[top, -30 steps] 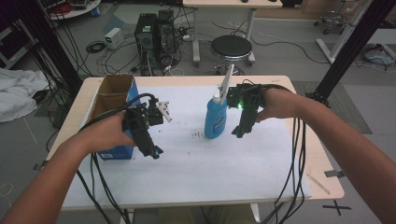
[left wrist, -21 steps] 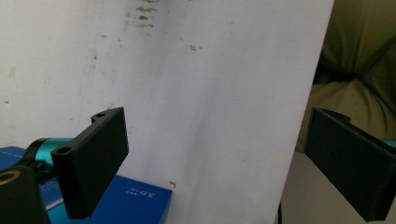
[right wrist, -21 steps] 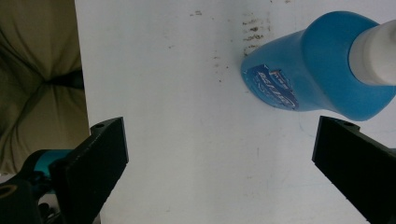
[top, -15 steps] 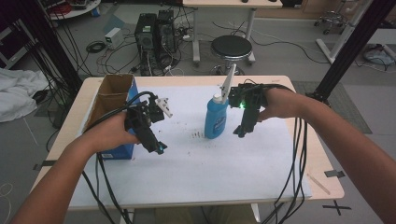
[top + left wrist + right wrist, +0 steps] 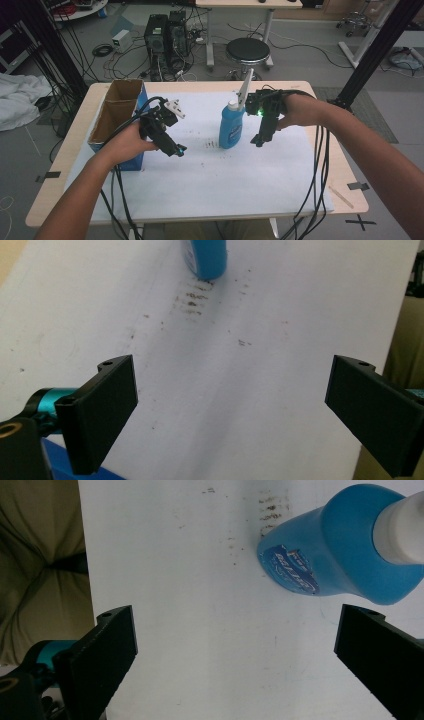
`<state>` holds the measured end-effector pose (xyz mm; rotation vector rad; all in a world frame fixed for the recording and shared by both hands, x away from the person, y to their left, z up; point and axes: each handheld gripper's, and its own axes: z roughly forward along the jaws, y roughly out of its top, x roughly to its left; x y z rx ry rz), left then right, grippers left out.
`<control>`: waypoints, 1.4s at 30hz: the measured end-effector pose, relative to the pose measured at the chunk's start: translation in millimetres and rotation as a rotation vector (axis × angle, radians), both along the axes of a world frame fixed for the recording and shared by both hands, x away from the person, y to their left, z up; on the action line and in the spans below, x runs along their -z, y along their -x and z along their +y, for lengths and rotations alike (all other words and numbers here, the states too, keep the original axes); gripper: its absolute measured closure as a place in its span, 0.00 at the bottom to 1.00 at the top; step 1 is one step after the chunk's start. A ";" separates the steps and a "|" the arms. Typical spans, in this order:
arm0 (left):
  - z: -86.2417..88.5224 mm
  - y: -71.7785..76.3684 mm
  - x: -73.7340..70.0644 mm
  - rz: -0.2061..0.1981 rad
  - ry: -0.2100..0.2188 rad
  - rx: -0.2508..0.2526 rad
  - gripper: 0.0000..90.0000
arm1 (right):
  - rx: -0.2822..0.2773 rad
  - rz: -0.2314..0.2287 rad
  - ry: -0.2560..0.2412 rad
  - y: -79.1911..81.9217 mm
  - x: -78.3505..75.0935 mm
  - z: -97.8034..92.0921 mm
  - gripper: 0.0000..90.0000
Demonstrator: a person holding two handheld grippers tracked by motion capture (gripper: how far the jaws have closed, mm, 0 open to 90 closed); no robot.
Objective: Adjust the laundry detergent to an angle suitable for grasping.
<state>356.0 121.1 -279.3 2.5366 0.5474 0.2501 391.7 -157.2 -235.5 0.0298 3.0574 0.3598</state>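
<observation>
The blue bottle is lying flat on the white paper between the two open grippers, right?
Not quite. The blue bottle stands upright on the white paper, as the high view shows. It is between the left gripper and right gripper, both open.

From above the near edge we look forward and down over the whole white-covered wooden table (image 5: 210,190), while our two gripper cameras sit close over its sheet, each facing along wide-apart black jaws, and all three views share the upright blue plastic bottle (image 5: 231,127).
</observation>
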 end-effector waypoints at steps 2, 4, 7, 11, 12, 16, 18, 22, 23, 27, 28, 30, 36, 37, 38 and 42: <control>1.0 -2.1 4.9 -0.014 0.004 -0.019 0.07 | -0.004 0.000 0.003 -0.3 0.4 0.2 0.03; 0.7 -2.5 7.8 -0.010 0.009 -0.031 0.07 | -0.008 0.001 0.003 -0.7 1.2 -0.2 0.03; -0.3 -4.1 12.2 -0.015 0.013 -0.040 0.07 | -0.007 0.001 0.013 -0.7 1.7 -1.5 0.03; -0.1 -7.2 14.6 -0.036 0.038 -0.063 0.07 | 0.000 0.005 0.022 -1.7 3.7 -6.8 0.03; 0.3 -8.1 15.2 -0.044 0.042 -0.070 0.07 | 0.006 0.004 0.026 -1.7 4.0 -8.3 0.03; 0.6 -10.2 17.4 -0.092 0.081 -0.107 0.07 | 0.012 0.006 0.027 -2.5 5.2 -12.6 0.03; 0.9 -11.7 18.2 -0.119 0.117 -0.134 0.07 | 0.008 0.006 0.026 -3.1 5.4 -13.7 0.03; 1.5 -14.7 21.6 -0.171 0.200 -0.190 0.07 | 0.012 0.008 0.024 -3.9 6.2 -15.3 0.03; 1.4 -15.3 23.1 -0.181 0.225 -0.205 0.07 | 0.013 0.010 0.023 -3.9 6.6 -15.5 0.03; -0.5 -19.3 29.6 -0.201 0.307 -0.233 0.07 | 0.011 0.015 0.027 -5.0 7.9 -15.9 0.03; -0.9 -20.3 30.9 -0.205 0.324 -0.241 0.07 | 0.009 0.015 0.027 -5.3 8.0 -15.9 0.03; -1.6 -22.1 34.2 -0.222 0.358 -0.251 0.07 | 0.010 0.017 0.031 -5.7 8.1 -16.5 0.03; -1.7 -22.7 44.5 -0.269 0.441 -0.290 0.07 | 0.023 0.019 0.031 -5.9 8.1 -18.5 0.03; -1.5 -22.6 45.8 -0.279 0.452 -0.296 0.07 | 0.023 0.020 0.031 -6.2 7.9 -18.8 0.03; -1.4 -22.5 46.8 -0.287 0.463 -0.300 0.07 | 0.018 0.018 0.033 -6.7 7.9 -19.0 0.03; -2.0 -22.8 51.5 -0.308 0.509 -0.308 0.07 | 0.022 0.021 0.032 -6.7 8.3 -18.6 0.03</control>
